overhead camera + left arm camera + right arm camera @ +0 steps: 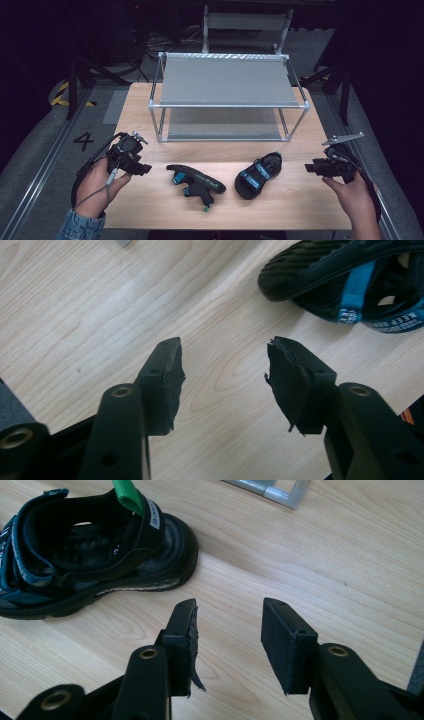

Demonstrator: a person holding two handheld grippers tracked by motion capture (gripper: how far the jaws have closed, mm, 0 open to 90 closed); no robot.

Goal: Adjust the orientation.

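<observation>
Two black sandals with blue straps lie on the wooden table (300,200). The left sandal (196,183) lies tipped on its side; in the left gripper view its sole (345,275) shows at the top right. The right sandal (258,174) stands upright, seen with a green heel tab (90,550) in the right gripper view. My left gripper (145,169) hovers left of the tipped sandal, open and empty (225,375). My right gripper (311,168) hovers right of the upright sandal, open and empty (229,630).
A two-tier metal rack (227,95) with grey shelves stands at the back of the table; its corner foot (280,490) shows in the right gripper view. Dark floor with cables surrounds the table.
</observation>
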